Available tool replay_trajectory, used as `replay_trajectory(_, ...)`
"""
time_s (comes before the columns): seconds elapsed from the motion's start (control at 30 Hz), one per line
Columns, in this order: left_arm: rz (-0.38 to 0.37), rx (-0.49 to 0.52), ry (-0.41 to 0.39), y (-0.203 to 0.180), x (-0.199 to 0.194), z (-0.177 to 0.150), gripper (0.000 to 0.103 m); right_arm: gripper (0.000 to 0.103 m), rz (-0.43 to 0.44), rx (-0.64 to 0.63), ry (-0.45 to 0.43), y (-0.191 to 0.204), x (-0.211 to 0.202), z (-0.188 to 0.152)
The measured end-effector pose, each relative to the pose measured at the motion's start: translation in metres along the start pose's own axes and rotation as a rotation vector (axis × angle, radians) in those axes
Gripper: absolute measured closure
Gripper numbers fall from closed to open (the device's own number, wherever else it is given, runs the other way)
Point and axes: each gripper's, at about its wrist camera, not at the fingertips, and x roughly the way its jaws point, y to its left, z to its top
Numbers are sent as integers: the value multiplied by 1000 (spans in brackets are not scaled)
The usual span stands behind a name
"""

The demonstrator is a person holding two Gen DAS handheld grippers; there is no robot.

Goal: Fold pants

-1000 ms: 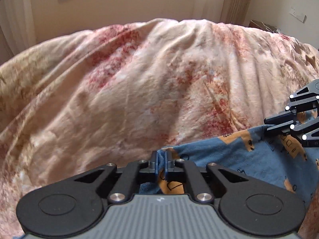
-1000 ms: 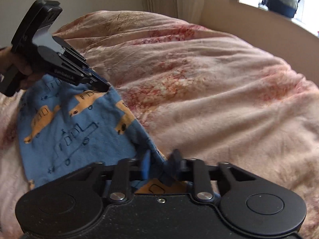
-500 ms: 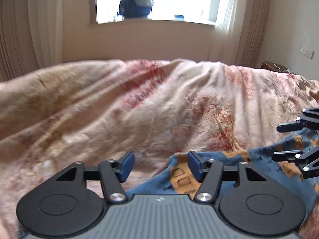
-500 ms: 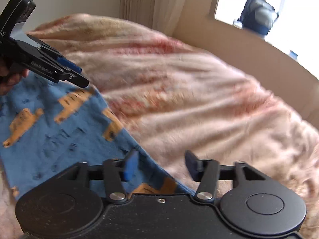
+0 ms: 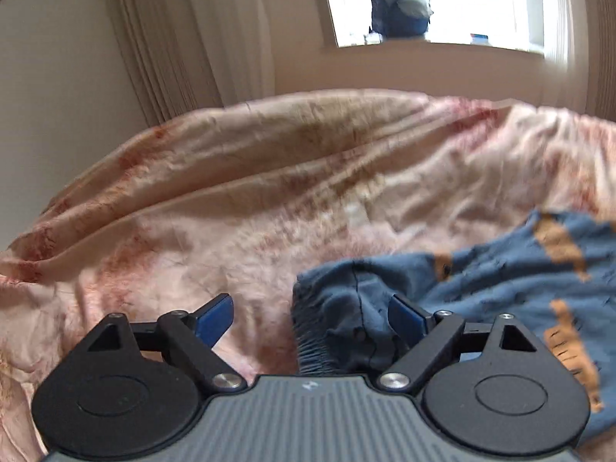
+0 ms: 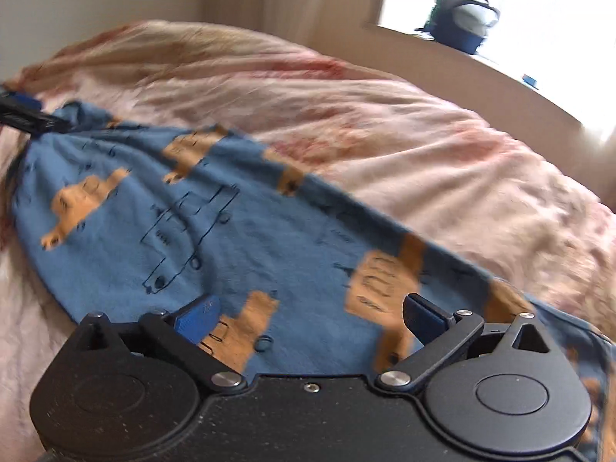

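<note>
Blue pants (image 6: 238, 231) with orange vehicle print lie spread on the pink-and-red bedspread (image 6: 423, 146). Left gripper (image 5: 312, 313): fingers spread wide, ribbed waistband bunched between them, nothing clamped. Right gripper (image 6: 308, 317): fingers likewise apart, over the cloth. Contact unclear, frames blurred. Backpack (image 5: 400, 9) on the windowsill at 12 o'clock.

My left gripper (image 5: 310, 313) has its jaws spread wide, gripping nothing. My right gripper (image 6: 312, 317) is likewise wide apart, both blue pads showing, tilted slightly clockwise.
</note>
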Motion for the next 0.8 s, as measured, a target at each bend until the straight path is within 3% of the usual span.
replay_trajectory(0.07,-39,6,-35,-5,-13,-6,1,1,43,3,-33,8,-11,-4)
replay_trajectory(0.1,-32,35,-12,-12,-12,-9,1,1,55,-10,-38,14,-14,-6)
replay_trajectory(0.2,79,220,104,-29,10,-27,5,1,31,-129,34,37,-3,-17)
replay_trajectory(0.23,104,226,113,-25,15,-32,4,1,18,-158,44,38,1,-22)
replay_trajectory(0.37,61,-54,129,15,2,-29,3,1,12,-51,36,14,-3,-25)
replay_trajectory(0.47,18,-163,66,34,-20,-31,2,1,16,21,-3,1,-13,-25)
replay_trajectory(0.57,73,-105,92,26,-18,-34,0,1,74,43,-11,2,-14,-23)
replay_trajectory(0.63,182,-8,221,11,5,-36,0,1,61,-11,37,12,-6,-24)
replay_trajectory(0.67,201,14,276,8,16,-38,0,1,42,-47,71,17,0,-25)
replay_trajectory(0.73,222,-50,291,6,15,-35,1,1,42,-50,71,14,1,-26)
replay_trajectory(0.8,213,-117,266,3,1,-27,2,1,16,24,79,1,-4,-23)
